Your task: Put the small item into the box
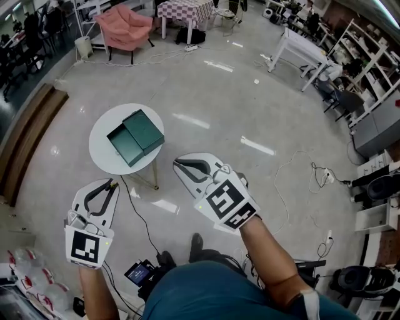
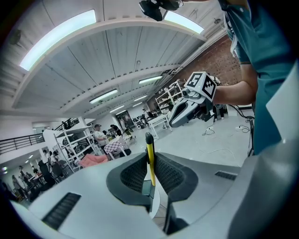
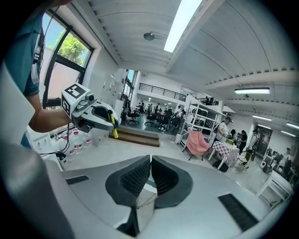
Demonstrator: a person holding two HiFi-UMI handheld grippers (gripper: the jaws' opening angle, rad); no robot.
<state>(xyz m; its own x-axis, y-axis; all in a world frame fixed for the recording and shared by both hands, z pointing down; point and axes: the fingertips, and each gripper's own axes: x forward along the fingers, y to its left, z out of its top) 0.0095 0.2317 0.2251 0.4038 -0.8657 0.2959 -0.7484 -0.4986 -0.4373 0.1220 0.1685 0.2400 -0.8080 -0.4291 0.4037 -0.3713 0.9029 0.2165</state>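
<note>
The person stands on a glossy pale floor [image 1: 212, 94] with a pair of tongs in each hand, both held over the floor and off the table.

The left gripper [image 1: 107, 185] sits at about eight o'clock in the head view. Its own view shows the jaws pressed together on a thin yellow stick with a black tip [image 2: 150, 161]. The stick is pinched between the ribbed black pads [image 2: 133, 173] and stands upright, with its black end rising above them.

The right gripper [image 1: 177, 164] sits near the middle of the head view, its tips pointing toward ten o'clock. In its own view the jaws meet along the pads with only a hairline seam between them, and nothing is held there.

A round white table [image 1: 103, 159] stands at about ten o'clock from the picture's centre, beyond both grippers. On it lies a dark green rectangular box [image 1: 142, 130] in two parts that touch side by side; the part toward eight o'clock looks like an open tray. The yellow stick is well apart from the box, near the table's six o'clock edge.

A black cable [image 1: 134, 209] runs across the floor between the grippers. At twelve o'clock, far off, stand a pink armchair [image 1: 128, 28] and a table with a checked cloth [image 1: 185, 11].
</note>
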